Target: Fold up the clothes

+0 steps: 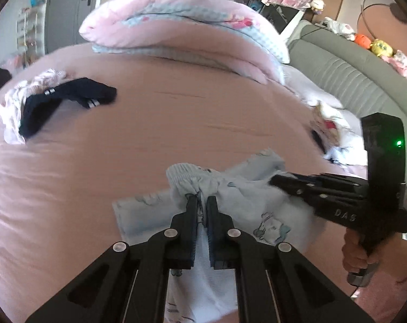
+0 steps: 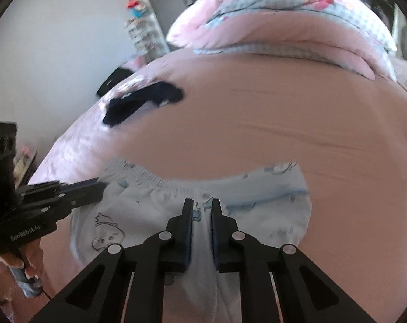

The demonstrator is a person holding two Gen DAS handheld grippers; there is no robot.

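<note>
A pale blue garment (image 1: 257, 202) (image 2: 149, 202) with cartoon prints and an elastic waistband (image 1: 182, 169) lies bunched on the pink bed sheet (image 1: 176, 123). My left gripper (image 1: 202, 199) is shut on a fold of it just below the waistband, and cloth fills the narrow gap between its fingers. In the right wrist view the left gripper (image 2: 102, 185) comes in from the left onto the garment's left edge. My right gripper (image 2: 202, 202) is shut on the cloth near the waistband's middle. From the left wrist view the right gripper (image 1: 273, 181) reaches in from the right, held by a hand.
A dark navy garment (image 1: 69, 97) (image 2: 141, 102) lies on a white crumpled one (image 1: 12, 107) at the far left of the bed. A folded pink quilt (image 1: 176, 27) (image 2: 284, 18) spans the far side. More clothes (image 1: 335, 134) are heaped at the right, by the grey headboard (image 1: 338, 72).
</note>
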